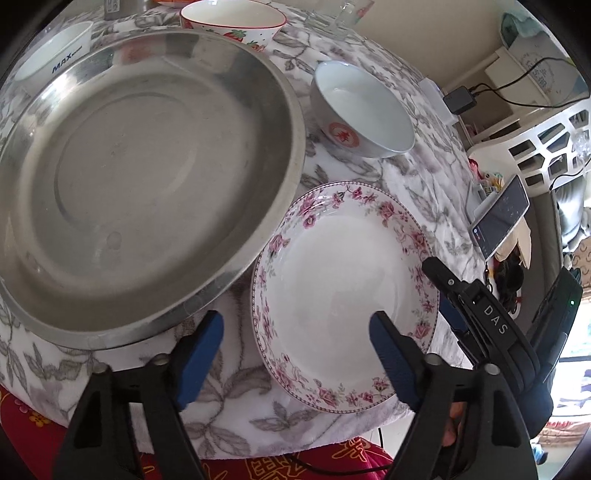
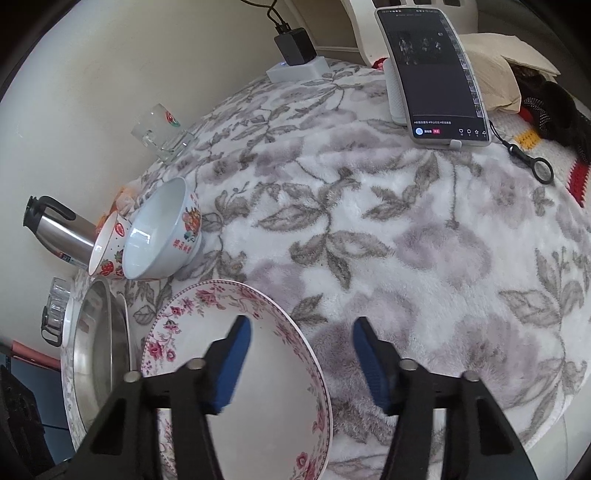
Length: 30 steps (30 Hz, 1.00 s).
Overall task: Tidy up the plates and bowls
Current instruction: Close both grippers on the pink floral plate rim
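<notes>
A white plate with a pink floral rim [image 1: 343,280] lies on the flowered cloth, right of a big steel basin [image 1: 147,166]. My left gripper [image 1: 295,350] is open astride the plate's near-left rim, with one pad on the cloth side and one over the plate. My right gripper [image 2: 301,354] is open astride the opposite rim of the plate [image 2: 273,387], and neither pad touches it. One of its black fingers [image 1: 443,277] shows at the plate's right edge. A pale blue bowl [image 1: 365,110] and a strawberry bowl [image 1: 232,18] stand beyond.
A white bowl marked MAX [image 1: 55,48] sits behind the basin. A phone on a stand [image 2: 439,74], a charger block [image 2: 295,48], a glass mug [image 2: 162,133] and a steel flask [image 2: 59,229] ring the table. A red cloth [image 1: 258,465] hangs at the near edge.
</notes>
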Motion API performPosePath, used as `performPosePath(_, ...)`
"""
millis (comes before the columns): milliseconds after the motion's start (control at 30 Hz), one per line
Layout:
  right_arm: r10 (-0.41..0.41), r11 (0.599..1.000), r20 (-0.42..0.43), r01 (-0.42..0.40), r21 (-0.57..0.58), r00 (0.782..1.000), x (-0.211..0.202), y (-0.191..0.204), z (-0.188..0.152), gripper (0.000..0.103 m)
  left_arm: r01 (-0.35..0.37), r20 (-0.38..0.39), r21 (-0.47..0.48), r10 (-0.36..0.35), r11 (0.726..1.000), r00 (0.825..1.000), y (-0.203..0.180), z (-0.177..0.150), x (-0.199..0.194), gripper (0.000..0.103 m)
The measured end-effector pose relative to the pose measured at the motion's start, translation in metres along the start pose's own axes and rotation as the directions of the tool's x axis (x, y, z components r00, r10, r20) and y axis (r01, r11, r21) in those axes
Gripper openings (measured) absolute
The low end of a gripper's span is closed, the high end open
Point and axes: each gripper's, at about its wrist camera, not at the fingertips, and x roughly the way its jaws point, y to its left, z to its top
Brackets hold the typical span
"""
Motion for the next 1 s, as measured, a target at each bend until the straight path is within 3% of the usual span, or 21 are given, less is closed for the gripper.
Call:
performPosePath(133, 0.005, 1.0, -0.01, -0.005, -0.008, 1.0, 0.002, 0.001, -0.001, 0.033, 0.015, -0.005, -0.013, -0.015, 1.0, 1.0, 0.001, 0.0, 0.002, 0.056)
performPosePath(200, 0.002, 1.0, -0.013, -0.002, -0.011, 1.0, 0.002, 0.001, -0.001, 0.027, 0.008, -0.004, -0.017, -0.008, 1.0, 1.0, 0.001, 0.0, 0.003, 0.05)
performPosePath(500, -0.002, 1.0, -0.063, 0.001, -0.009, 0.998, 0.013, -0.001, -0.005, 0.023, -0.019, -0.027, -0.038, 0.018, 0.999, 0.999, 0.013, 0.004, 0.015, 0.025)
performPosePath(600, 0.001, 1.0, -0.063, -0.001, -0.008, 0.998, 0.013, -0.001, -0.006, 0.023, -0.017, -0.069, -0.067, 0.013, 0.998, 0.998, 0.019, 0.004, 0.028, 0.021)
performPosePath(1000, -0.002, 1.0, -0.064, 0.001, -0.02, 0.998, 0.013, 0.0, -0.006, 0.024, -0.006, -0.056, -0.053, 0.003, 0.999, 0.998, 0.018, 0.008, 0.027, 0.016)
